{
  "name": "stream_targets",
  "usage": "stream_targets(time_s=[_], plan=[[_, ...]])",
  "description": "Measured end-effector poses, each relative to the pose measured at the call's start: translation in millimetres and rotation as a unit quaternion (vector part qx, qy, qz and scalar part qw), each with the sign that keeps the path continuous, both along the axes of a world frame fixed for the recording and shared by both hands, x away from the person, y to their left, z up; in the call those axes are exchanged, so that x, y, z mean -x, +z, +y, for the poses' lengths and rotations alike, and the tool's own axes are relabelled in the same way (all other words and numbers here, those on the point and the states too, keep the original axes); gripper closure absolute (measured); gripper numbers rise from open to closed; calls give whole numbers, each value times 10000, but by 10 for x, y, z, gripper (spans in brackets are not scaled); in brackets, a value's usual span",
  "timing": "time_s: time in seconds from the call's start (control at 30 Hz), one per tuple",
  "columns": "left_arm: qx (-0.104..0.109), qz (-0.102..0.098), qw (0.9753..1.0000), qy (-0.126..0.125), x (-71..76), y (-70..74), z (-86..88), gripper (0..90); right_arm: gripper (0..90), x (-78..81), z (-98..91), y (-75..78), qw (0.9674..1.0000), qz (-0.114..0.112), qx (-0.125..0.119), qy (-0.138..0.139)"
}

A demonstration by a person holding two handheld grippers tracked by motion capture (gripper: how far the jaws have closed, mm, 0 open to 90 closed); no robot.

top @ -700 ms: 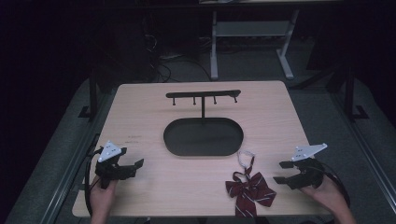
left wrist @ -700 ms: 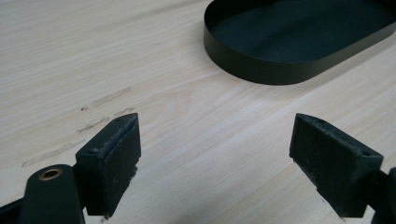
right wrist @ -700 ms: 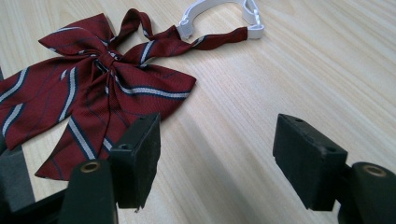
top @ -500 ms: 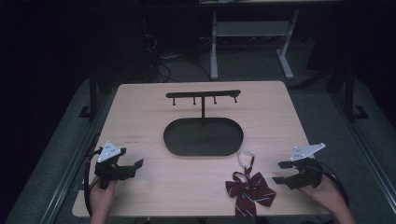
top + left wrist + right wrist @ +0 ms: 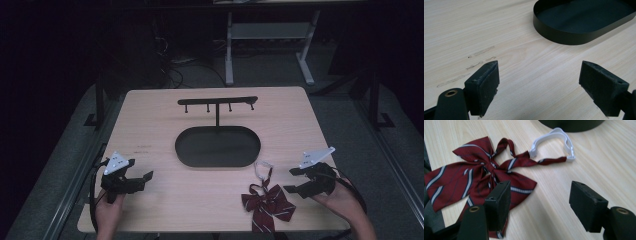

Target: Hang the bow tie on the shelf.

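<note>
Wooden table [image 5: 165, 125]: black oval tray [image 5: 218, 146] at centre, a black hook stand [image 5: 218, 104] rising from its far edge.

Left gripper [image 5: 142, 179], near left: jaws wide apart, empty, over bare wood, aimed toward the tray.

Right gripper [image 5: 294, 180], near right: jaws wide apart, holding nothing.

Striped maroon bow tie [image 5: 267, 204], white strap [image 5: 262, 169]: flat on table near front edge, just left of right gripper, near side of tray.

Light wood worktop [image 5: 150, 125]. Grey metal stand [image 5: 230, 45] located on the floor beyond its far edge. Dark cables [image 5: 170, 70] seen lying left of that stand.
</note>
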State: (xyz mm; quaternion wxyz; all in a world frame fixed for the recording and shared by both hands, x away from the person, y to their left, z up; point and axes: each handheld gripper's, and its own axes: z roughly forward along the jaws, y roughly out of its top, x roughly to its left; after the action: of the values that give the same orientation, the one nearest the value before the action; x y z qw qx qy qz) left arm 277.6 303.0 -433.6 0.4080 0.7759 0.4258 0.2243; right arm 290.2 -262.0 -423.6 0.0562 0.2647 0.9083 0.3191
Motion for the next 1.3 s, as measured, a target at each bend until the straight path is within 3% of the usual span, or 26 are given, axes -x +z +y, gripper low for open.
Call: stream_targets(time_s=[0.13, 0.3, 0.5, 0.67, 0.83, 1.3], plan=[[6, 6, 10000, 9, -5, -7, -7, 163, 344, -80, 60, 37, 9999, 71, -57, 51], [-28, 14, 10000, -2, -1, -1, 9, 163, 359, -223, 194, 87, 9996, 151, 132, 198], [-6, -5, 10000, -2, 0, 1, 9, 163, 369, -427, 361, 127, 9980, 97, 408, 478], [30, 19, 10000, 35, 3, 5, 16, 163, 382, -543, 446, 152, 9975, 125, 358, 596], [35, -7, 10000, 55, 9, 7, 17, 163, 388, -611, 501, 187, 9974, 126, 303, 641], [40, -11, 10000, 70, 13, 12, 26, 163, 402, -740, 622, 153, 9960, 260, 567, 640]])
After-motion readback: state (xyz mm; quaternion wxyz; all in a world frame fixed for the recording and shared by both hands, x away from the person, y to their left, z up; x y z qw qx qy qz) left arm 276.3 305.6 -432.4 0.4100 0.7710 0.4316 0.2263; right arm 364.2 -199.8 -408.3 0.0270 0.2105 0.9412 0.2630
